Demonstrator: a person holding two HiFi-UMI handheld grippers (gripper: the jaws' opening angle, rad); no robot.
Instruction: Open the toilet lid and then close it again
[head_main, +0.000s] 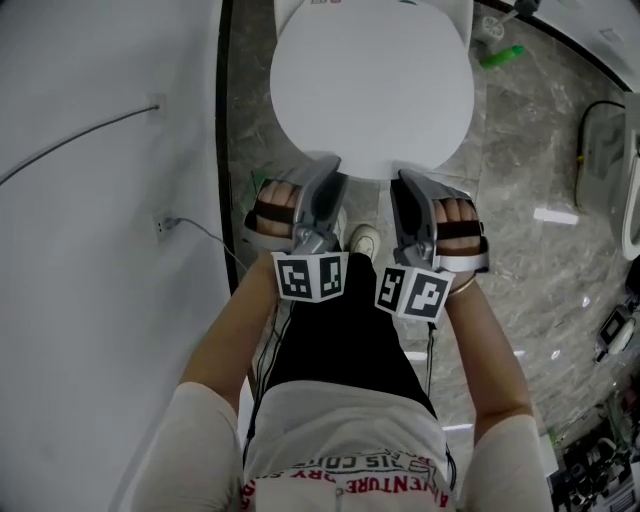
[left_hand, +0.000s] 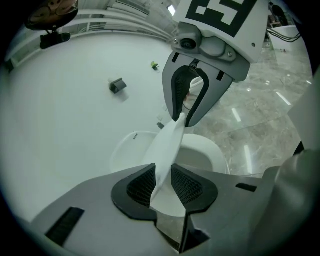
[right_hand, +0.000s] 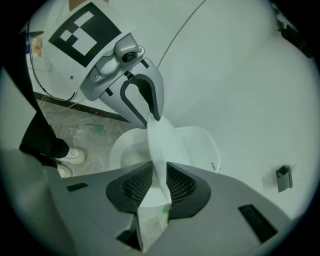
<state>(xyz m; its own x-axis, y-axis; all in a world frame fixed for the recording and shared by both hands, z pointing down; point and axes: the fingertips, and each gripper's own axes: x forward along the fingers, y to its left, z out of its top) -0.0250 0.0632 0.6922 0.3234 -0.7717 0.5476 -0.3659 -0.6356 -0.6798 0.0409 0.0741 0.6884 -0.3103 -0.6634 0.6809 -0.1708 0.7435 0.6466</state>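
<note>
Evidently, the white oval plastic toilet lid (head_main: 370, 85) was held by its front edge and was raised at a slant above the white ceramic toilet bowl (left_hand: 202, 152). The grey hand-held left gripper (head_main: 325, 170) was closed on the lid's rim, and the thin edge was seen pinched between the black ribbed pads (left_hand: 140, 185) in the left gripper view. The matching right gripper (head_main: 408, 182) was clamped on the same rim just beside it, with the edge likewise pressed between its pads in the right gripper view. The grippers were carried by the person's left hand (head_main: 275, 207) and right hand (head_main: 460, 215), above a grey marbled tile floor (head_main: 530, 160). A plain white wall (head_main: 100, 250) was seen at the toilet's left, and a white shoe (head_main: 365, 240) was visible between the two grippers.
</note>
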